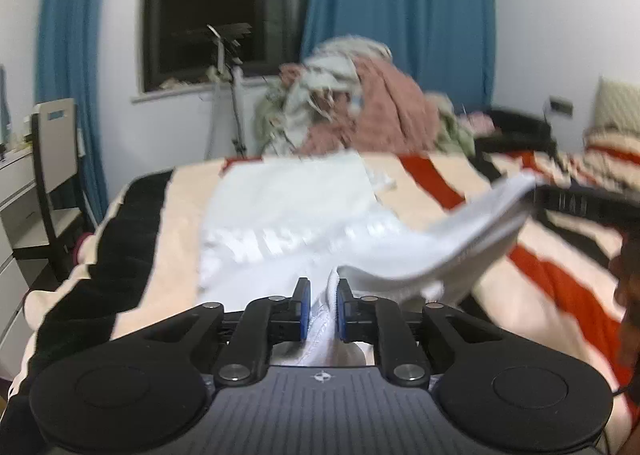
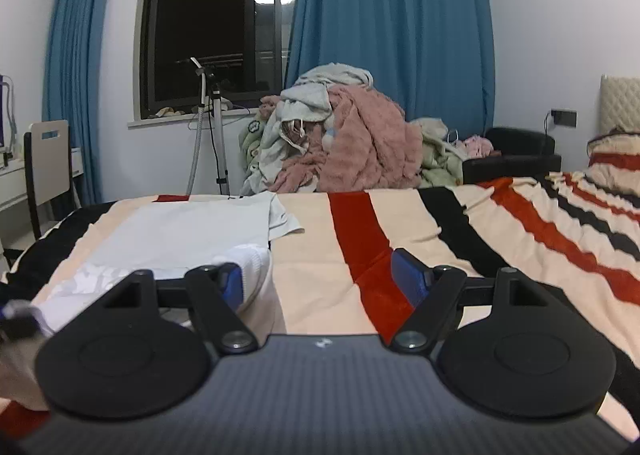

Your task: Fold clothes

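A white garment [image 1: 288,207] with white lettering lies spread on the striped bed blanket [image 1: 520,279]. My left gripper [image 1: 322,295] is shut on the garment's near edge, with cloth bunched between the blue pads. A lifted flap of the garment [image 1: 460,235] stretches right toward the other gripper [image 1: 580,203] at the frame edge. In the right wrist view the garment [image 2: 180,235] lies at the left. My right gripper [image 2: 320,279] is open, its left pad [image 2: 234,283] right by the garment's near corner, nothing between the pads.
A pile of pink, grey and green clothes [image 2: 340,143] sits beyond the bed's far edge under blue curtains [image 2: 392,23]. A tripod stand [image 2: 212,127] is by the window. A chair [image 2: 48,167] and desk stand left. A black armchair [image 2: 516,155] is at the right.
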Motion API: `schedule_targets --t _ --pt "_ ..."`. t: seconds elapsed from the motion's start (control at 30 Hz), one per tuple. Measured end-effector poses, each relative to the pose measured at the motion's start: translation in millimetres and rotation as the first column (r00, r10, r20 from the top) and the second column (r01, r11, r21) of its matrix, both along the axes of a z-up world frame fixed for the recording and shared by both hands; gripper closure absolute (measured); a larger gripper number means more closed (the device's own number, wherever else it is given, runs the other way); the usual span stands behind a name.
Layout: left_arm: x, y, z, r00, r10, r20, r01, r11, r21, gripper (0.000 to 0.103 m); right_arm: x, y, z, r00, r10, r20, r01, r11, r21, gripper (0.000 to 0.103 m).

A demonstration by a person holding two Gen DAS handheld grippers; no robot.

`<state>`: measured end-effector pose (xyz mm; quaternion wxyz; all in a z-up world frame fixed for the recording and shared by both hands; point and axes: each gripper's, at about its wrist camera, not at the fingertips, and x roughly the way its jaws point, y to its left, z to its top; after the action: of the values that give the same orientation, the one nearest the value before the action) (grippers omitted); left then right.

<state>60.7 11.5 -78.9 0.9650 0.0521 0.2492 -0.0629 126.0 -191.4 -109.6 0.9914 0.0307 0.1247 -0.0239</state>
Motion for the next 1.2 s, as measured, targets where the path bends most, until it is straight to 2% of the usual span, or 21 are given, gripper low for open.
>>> schedule_targets --t 0.1,0.23,0.33,0.43,0.53,0.67,0.77,0.93,1.07,1.2 --pt "8 -13 -16 0.998 -0.028 -0.052 0.032 0.997 0.076 0.083 4 -1 0 1.0 -0.001 -0.011 0.001 1.0 0.011 0.028" --pt "8 -21 -24 0.999 -0.037 -0.038 0.042 0.99 0.138 0.074 6 0 0 1.0 0.002 -0.016 -0.002 1.0 0.015 0.028" --pt "11 -19 -28 0.999 0.009 -0.042 -0.001 0.985 0.175 0.065 4 -2 3 1.0 -0.012 0.005 0.012 1.0 0.012 0.028" --pt "16 -15 -31 0.995 0.07 -0.073 -0.055 0.981 0.183 0.065 6 -8 7 0.999 -0.037 0.038 0.036 0.999 0.019 0.028" --pt "14 -9 -25 0.993 0.111 -0.037 -0.103 0.98 0.168 0.06 8 -14 10 0.996 -0.059 0.073 0.058 0.998 0.017 0.028" --pt "4 -1 -10 0.982 0.171 0.082 -0.181 0.973 0.14 0.054 9 -12 6 0.992 -0.083 0.095 0.087 0.996 -0.036 0.028" --pt "-4 9 2 0.962 0.232 0.141 -0.247 0.964 0.097 0.048 15 -8 -4 0.994 -0.094 0.05 0.098 0.992 -0.085 0.028" --pt "-12 11 12 0.937 0.298 0.183 -0.318 0.943 0.095 0.043 22 2 -29 0.992 -0.105 -0.076 0.09 0.979 -0.182 0.028" --pt "-25 6 18 0.931 0.308 0.196 -0.329 0.94 0.087 0.038 13 -2 -34 0.988 -0.12 -0.101 0.103 0.981 -0.161 0.028" --pt "-42 5 23 0.916 0.337 0.219 -0.357 0.932 0.058 0.028 -11 -11 -19 0.992 -0.125 -0.025 0.121 0.987 -0.103 0.028"
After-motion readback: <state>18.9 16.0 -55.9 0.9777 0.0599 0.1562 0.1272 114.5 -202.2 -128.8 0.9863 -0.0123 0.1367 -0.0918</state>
